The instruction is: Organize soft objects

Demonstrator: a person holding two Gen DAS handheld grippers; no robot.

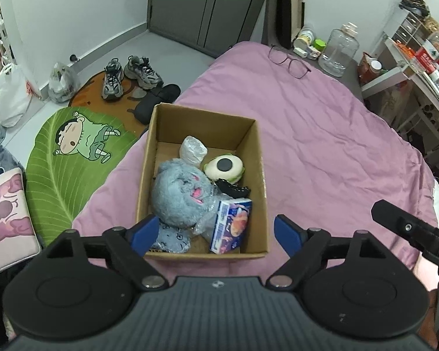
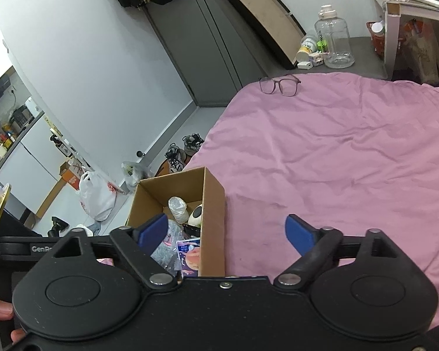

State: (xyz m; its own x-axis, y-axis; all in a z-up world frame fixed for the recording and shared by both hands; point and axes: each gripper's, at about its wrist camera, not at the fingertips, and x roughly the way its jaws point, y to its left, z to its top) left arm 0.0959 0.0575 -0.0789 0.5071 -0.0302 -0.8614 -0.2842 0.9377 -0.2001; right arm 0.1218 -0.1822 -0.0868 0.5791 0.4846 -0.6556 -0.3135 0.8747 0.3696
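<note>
Looks like the packing step is about done — the grey plush (image 1: 180, 190), tissue pack (image 1: 232, 225) and round squishy (image 1: 224, 167) are all seen inside the cardboard box (image 1: 259, 158) near the bed's left edge. Both the left gripper (image 1: 216, 231) and right gripper (image 2: 226, 232) are spread wide, nothing held — next, any leftover soft item would need finding.

Black tongs (image 1: 215, 234) with blue pads (image 1: 286, 234) (silver pivot screws)

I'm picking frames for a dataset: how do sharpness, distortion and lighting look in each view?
Left wrist view: sharp on the cardboard box, even soft light, fisheye curves the walls. Right wrist view: also sharp, pink bedspread evenly lit, wall lines bowed and tilted, edges darkened.
</note>
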